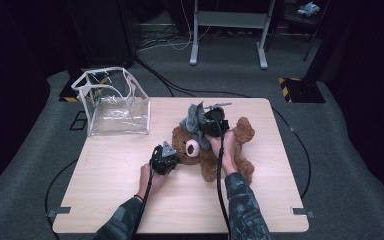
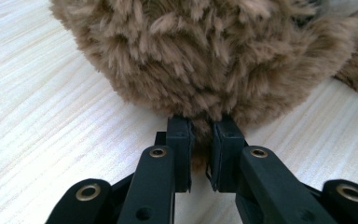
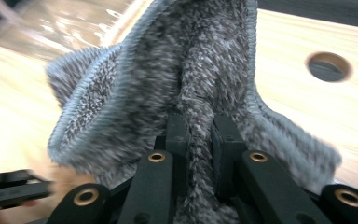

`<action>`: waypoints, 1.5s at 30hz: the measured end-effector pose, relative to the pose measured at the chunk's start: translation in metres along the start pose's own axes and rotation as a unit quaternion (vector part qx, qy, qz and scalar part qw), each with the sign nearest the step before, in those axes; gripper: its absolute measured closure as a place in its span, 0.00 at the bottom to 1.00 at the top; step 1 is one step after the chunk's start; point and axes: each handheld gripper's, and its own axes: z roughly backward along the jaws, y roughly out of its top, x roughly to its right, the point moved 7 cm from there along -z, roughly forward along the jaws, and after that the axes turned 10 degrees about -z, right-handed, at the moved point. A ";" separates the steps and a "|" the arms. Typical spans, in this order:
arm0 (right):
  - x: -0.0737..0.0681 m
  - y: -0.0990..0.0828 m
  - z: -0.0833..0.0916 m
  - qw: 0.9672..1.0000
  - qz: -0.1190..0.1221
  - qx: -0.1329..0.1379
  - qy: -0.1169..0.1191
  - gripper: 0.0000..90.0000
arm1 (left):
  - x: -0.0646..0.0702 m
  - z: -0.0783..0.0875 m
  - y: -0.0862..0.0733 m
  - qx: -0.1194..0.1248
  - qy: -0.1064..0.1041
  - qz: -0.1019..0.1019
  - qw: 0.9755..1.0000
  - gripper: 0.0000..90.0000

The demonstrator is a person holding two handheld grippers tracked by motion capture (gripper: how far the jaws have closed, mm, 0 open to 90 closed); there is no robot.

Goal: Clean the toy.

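Observation:
A brown teddy bear (image 1: pixel 215 150) lies on the wooden table (image 1: pixel 110 195), head toward the left. My left gripper (image 1: pixel 164 159) is at the bear's head; in the left gripper view its jaws pinch a tuft of the bear's fur (image 2: pixel 200 60). My right gripper (image 1: pixel 214 122) hovers above the bear, shut on a grey knitted cloth (image 1: pixel 195 120). In the right gripper view the grey cloth (image 3: pixel 168 79) bunches up between the jaws and fans out above them.
A clear plastic bag with white trim (image 1: pixel 112 102) stands open at the table's back left corner. A round hole in the tabletop (image 3: pixel 328 66) appears in the right gripper view. Cables run across the grey carpet (image 1: pixel 330 150), and a metal stand (image 1: pixel 227 30) rises beyond the table.

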 end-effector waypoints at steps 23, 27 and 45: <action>0.011 -0.002 -0.002 0.999 0.006 -0.019 -0.046 0.89 | 0.000 0.000 0.000 0.001 0.005 0.001 1.000 0.89; 0.001 -0.002 0.000 1.000 0.008 -0.021 0.014 0.89 | 0.001 0.000 0.000 0.000 0.002 0.000 1.000 0.89; 0.032 0.000 0.007 0.996 0.005 -0.009 -0.087 0.89 | 0.000 0.000 0.000 -0.001 0.008 -0.004 1.000 0.89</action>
